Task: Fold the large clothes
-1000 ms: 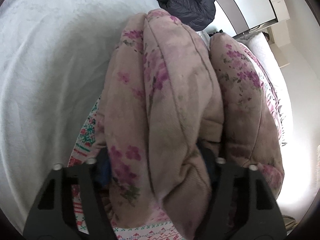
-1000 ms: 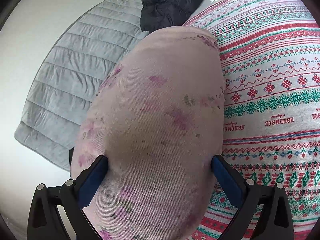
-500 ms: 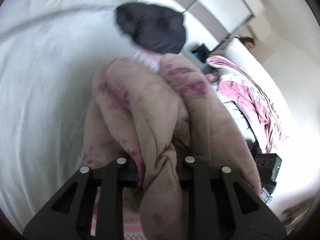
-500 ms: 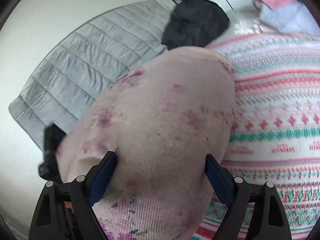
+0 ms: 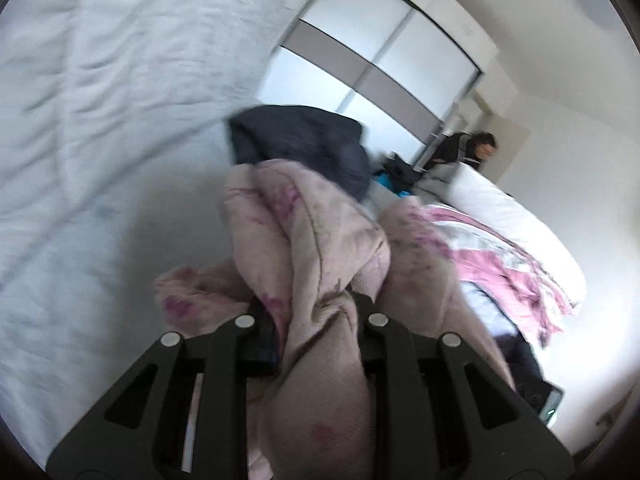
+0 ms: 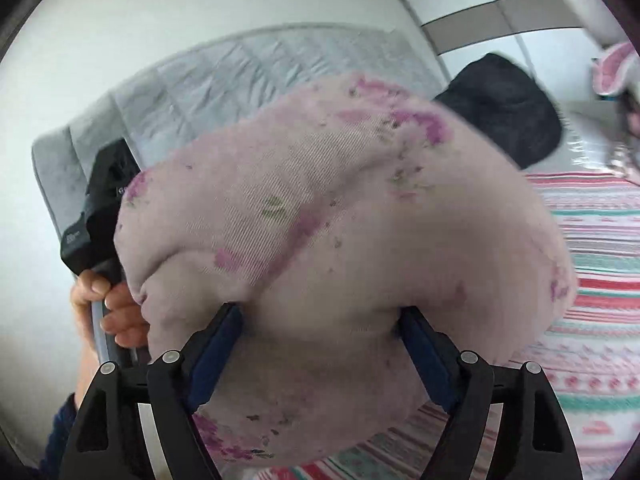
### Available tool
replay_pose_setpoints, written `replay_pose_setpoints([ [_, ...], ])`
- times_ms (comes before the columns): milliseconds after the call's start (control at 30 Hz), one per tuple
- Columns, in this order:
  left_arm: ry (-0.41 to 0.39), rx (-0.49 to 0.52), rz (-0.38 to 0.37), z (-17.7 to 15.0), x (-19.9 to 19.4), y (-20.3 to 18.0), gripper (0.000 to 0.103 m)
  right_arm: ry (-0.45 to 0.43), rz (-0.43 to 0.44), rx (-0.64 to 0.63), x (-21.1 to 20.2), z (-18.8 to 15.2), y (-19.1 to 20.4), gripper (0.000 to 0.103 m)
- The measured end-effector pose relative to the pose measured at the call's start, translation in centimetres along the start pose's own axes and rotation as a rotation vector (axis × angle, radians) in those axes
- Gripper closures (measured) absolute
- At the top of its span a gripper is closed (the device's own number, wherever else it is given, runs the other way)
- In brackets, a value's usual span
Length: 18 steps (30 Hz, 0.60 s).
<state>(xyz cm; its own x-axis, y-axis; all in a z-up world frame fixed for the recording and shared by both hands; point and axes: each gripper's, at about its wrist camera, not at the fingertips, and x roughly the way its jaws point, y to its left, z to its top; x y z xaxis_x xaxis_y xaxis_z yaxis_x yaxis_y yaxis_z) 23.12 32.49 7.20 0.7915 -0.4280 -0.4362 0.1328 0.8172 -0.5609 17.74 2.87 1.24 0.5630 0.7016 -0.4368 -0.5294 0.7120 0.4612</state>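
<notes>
A thick pale-pink garment with purple flower print [image 5: 312, 240] is bunched between the jaws of my left gripper [image 5: 310, 312], which is shut on it and holds it lifted. In the right wrist view the same pink garment [image 6: 328, 232] bulges in a big fold between the blue pads [image 6: 216, 352] of my right gripper [image 6: 320, 320], which is closed on it. The other hand and the black body of the left gripper [image 6: 100, 216] show at the left of that view.
A dark jacket [image 5: 304, 148] lies behind the garment, also in the right wrist view [image 6: 508, 108]. A striped patterned blanket [image 6: 592, 280] covers the bed. A grey quilted mat [image 6: 208, 80], wardrobe doors [image 5: 384, 56], a second bed with pink bedding [image 5: 512, 240] and a person [image 5: 472, 148] are around.
Both grippers have closed on the pink garment and lifted it off the patterned blanket; both views have tilted up towards the wardrobe.
</notes>
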Motion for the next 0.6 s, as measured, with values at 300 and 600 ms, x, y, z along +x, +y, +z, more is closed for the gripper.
replay_pose_setpoints([
  [300,0.116,-0.212,0.067,-1.5,3.8,10.2,0.078,0.017,0.014,0.570,-2.6,-3.9,-12.3,0.015],
  [600,0.149,-0.242,0.072,-1.4,5.1,11.4,0.078,0.059,0.133,0.735,5.3,-4.2,-16.9,0.000],
])
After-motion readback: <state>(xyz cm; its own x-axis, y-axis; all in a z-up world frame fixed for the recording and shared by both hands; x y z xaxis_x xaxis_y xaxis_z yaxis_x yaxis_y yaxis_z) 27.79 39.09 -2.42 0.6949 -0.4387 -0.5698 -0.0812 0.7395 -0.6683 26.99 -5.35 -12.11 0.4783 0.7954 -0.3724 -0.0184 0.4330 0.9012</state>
